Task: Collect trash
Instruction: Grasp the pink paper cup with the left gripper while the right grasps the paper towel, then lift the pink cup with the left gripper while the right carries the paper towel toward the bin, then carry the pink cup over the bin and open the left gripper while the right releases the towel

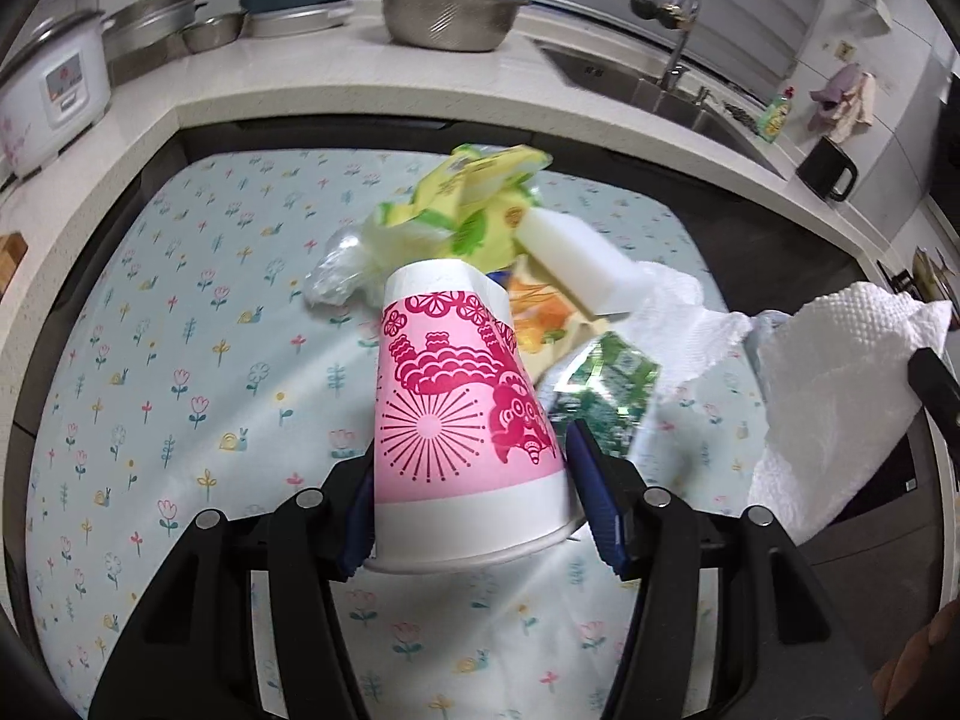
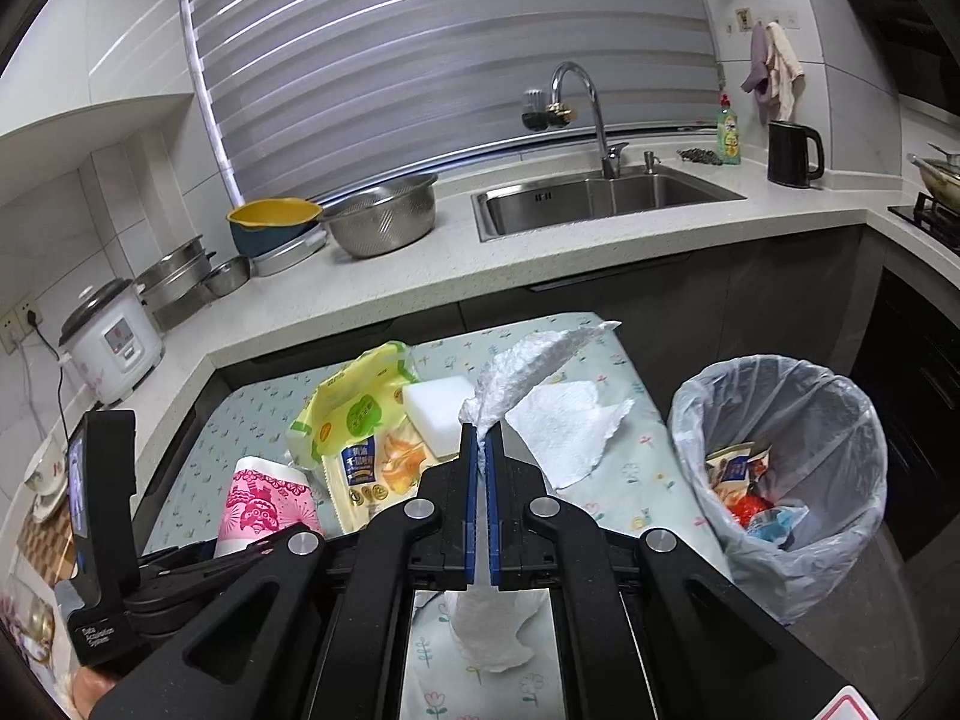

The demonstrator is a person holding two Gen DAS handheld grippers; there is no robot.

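Note:
My left gripper (image 1: 468,480) is shut on an upside-down pink and white paper cup (image 1: 456,420), held above the floral tablecloth (image 1: 180,330). The cup (image 2: 264,504) also shows at the lower left of the right wrist view. My right gripper (image 2: 481,438) is shut on a crumpled white paper towel (image 2: 528,366), which hangs at the right of the left wrist view (image 1: 840,396). A bin (image 2: 684,414) lined with a clear bag stands right of the table and holds wrappers. On the cloth lie a yellow-green wipes pack (image 2: 354,402), a white sponge block (image 2: 438,408) and a second paper towel (image 2: 570,432).
A green wrapper (image 1: 606,390), an orange snack packet (image 2: 384,468) and clear plastic (image 1: 336,270) lie in the pile. Behind the table runs a counter with a sink (image 2: 600,198), a steel colander (image 2: 384,222), a rice cooker (image 2: 114,342) and a black kettle (image 2: 792,153).

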